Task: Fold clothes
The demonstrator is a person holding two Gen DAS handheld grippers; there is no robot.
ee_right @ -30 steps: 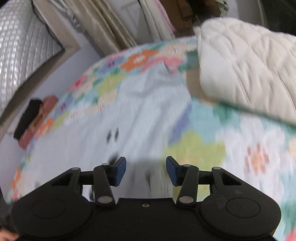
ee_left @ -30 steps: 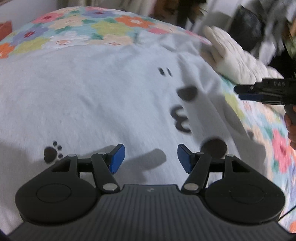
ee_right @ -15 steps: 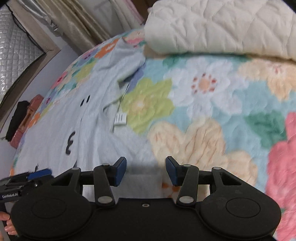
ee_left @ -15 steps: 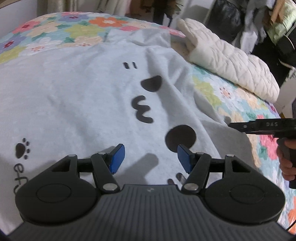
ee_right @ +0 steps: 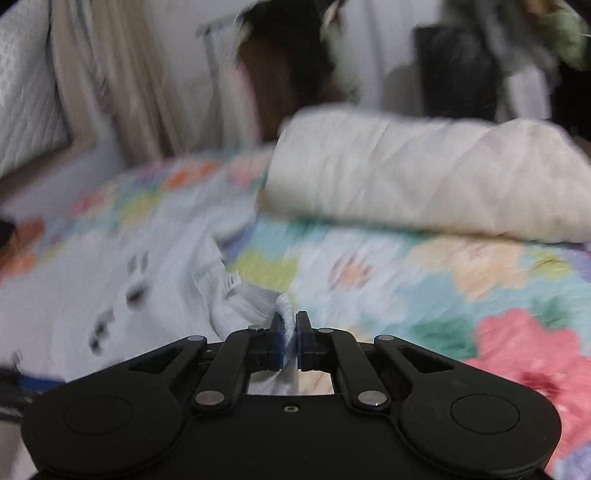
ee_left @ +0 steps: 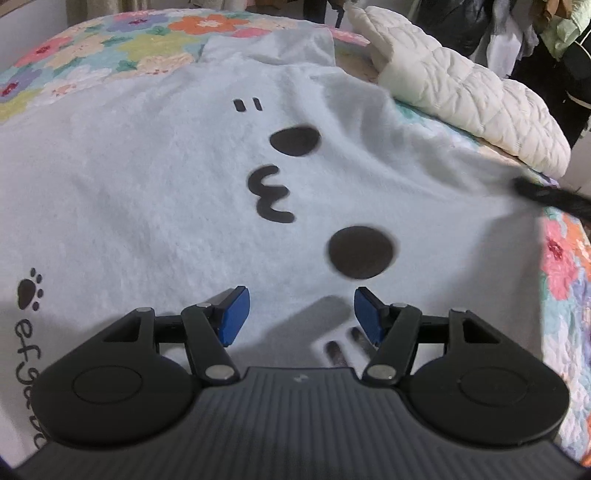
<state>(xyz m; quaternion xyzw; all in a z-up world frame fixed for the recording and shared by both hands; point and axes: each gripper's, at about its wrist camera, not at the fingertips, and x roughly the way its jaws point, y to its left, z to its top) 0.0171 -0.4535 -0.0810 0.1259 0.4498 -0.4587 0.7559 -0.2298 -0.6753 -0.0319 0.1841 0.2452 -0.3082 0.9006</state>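
Note:
A pale blue fleece garment (ee_left: pixel 155 177) with black face marks and a paw print lies spread on the flowered bedspread (ee_left: pixel 110 40). My left gripper (ee_left: pixel 299 314) hovers open just above its near part, nothing between the blue pads. In the right wrist view the garment (ee_right: pixel 110 280) lies at left with its right edge lifted and a white label showing. My right gripper (ee_right: pixel 290 332) is shut on that edge of the garment. In the left wrist view the right gripper (ee_left: pixel 546 194) shows as a dark blur at the garment's right edge.
A cream quilted blanket (ee_left: pixel 461 92) (ee_right: pixel 424 177) is bundled at the far right of the bed. Curtains (ee_right: pixel 122 81) and hanging clothes (ee_left: pixel 554 29) stand behind the bed. Bare bedspread (ee_right: pixel 443 288) lies right of the garment.
My right gripper went from open over the bedspread to shut on the garment's right edge, which is now lifted. The left wrist view shifted slightly; its gripper stays open.

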